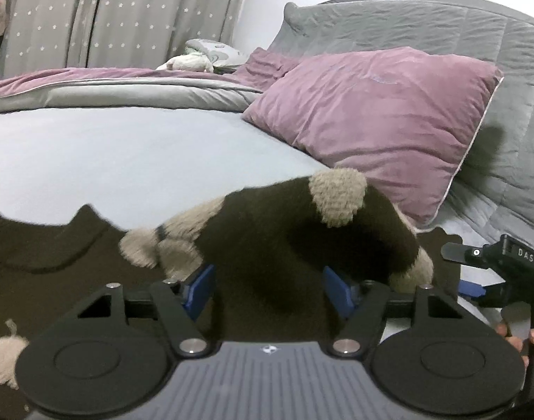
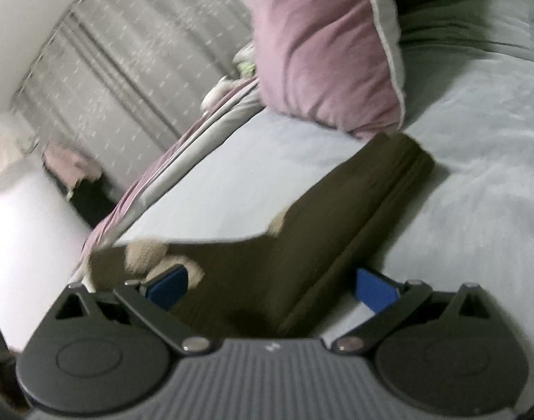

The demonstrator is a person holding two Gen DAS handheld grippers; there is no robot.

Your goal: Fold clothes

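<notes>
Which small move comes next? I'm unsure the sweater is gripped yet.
Probably close the left gripper on the raised fold of the dark sweater: its blue pads stand apart with the fabric bunched between them. The right gripper is open too, over a sleeve lying on the bed sheet.

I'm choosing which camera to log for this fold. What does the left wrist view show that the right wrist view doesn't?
Only the left wrist view shows the right gripper off to its side, the grey quilted headboard and the sweater's neckline. Only the right wrist view shows a long dark sleeve stretched across the sheet, and pink cloth by the curtain. Both show the dark sweater with beige tufts between open blue fingers, the mauve pillow and the star curtain.
</notes>
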